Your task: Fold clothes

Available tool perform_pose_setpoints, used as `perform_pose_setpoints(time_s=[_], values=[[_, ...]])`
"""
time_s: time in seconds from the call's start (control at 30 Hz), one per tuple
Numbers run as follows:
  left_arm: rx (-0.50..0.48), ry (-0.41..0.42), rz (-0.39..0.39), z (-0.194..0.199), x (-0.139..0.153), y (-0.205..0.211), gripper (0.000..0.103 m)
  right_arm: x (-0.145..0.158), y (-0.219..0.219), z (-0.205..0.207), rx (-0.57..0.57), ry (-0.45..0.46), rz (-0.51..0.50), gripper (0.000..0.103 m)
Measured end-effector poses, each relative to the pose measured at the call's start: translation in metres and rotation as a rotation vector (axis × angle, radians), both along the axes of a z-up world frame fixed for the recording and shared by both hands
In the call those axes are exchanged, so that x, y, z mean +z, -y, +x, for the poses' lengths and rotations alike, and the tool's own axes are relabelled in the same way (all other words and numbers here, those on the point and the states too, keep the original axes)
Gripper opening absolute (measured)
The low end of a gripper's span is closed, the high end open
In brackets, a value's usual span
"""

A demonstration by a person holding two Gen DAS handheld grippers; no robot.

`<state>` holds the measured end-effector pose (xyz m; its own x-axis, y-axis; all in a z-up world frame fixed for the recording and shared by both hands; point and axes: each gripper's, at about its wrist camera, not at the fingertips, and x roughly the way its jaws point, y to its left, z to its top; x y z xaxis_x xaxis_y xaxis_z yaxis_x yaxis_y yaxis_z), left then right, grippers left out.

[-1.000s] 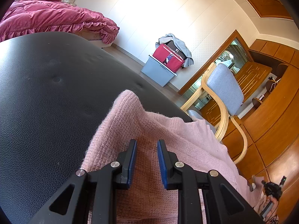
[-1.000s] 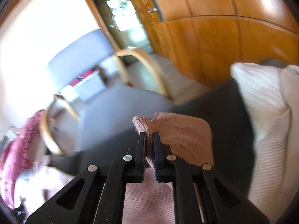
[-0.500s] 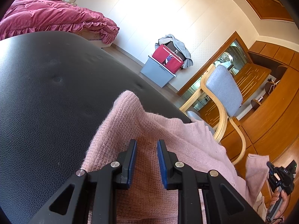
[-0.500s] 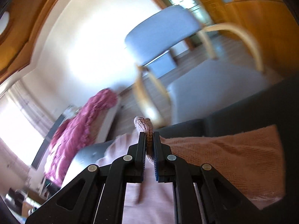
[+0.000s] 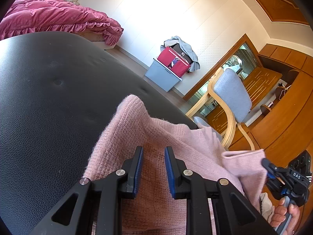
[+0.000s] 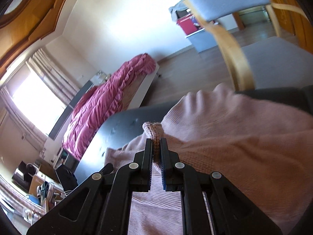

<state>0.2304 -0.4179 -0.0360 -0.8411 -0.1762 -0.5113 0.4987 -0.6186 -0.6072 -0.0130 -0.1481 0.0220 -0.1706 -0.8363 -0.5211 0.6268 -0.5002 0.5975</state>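
Note:
A pink knitted sweater (image 5: 133, 129) lies on a black padded leather surface (image 5: 49, 90). My left gripper (image 5: 153, 152) hovers low over the sweater with its blue pads apart and nothing pinched between them. In the right wrist view the same sweater (image 6: 234, 137) spreads to the right. There my right gripper (image 6: 156, 143) is shut on a rolled edge of the knit. From the left wrist view, the right gripper (image 5: 267, 166) appears at the lower right with a lifted flap of the sweater in it, and a hand (image 5: 283, 213) holds its grip.
A wooden armchair with grey cushions (image 5: 230, 98) stands just past the black surface. A bed with a crimson quilt (image 5: 54, 15) is at the far left. A grey bin with a red bag (image 5: 170, 68) stands against the white wall. Wooden cabinets (image 5: 283, 117) fill the right.
My right gripper has swung the sweater's edge over and across toward the left, its view turning from the cabinets to the bed. It now shows at the lower right of the left view. The left gripper stayed still.

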Motion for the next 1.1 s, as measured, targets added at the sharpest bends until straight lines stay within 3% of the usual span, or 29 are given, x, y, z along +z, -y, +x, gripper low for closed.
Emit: perform_pose_setpoints(time_s=[0.2,0.43,0.5,0.63,0.9,1.03,1.1], values=[[-0.004,-0.002,0.006,-0.001,-0.001,0.0,0.021,-0.026,0.047,0.02,0.093,0.034,0.047,0.008],[-0.009,-0.003,0.014,-0.001,-0.002,0.002,0.021,-0.064,0.05,0.019,0.166,0.112,0.159,0.011],[-0.009,-0.003,0.015,-0.001,-0.003,0.001,0.021,-0.059,0.029,0.015,0.189,0.123,0.109,0.016],[-0.009,0.002,0.014,-0.001,-0.003,0.001,0.022,-0.051,-0.031,0.005,0.125,0.021,0.093,0.026],[0.001,0.06,-0.009,-0.007,-0.001,-0.003,0.022,-0.036,-0.156,-0.017,-0.028,-0.205,0.083,0.027],[-0.008,0.131,-0.05,-0.017,0.01,-0.015,0.022,-0.041,-0.195,-0.044,-0.088,-0.06,-0.114,0.027],[-0.047,0.1,-0.044,-0.023,0.02,-0.03,0.022,-0.043,-0.197,-0.05,-0.105,-0.027,-0.13,0.027]])
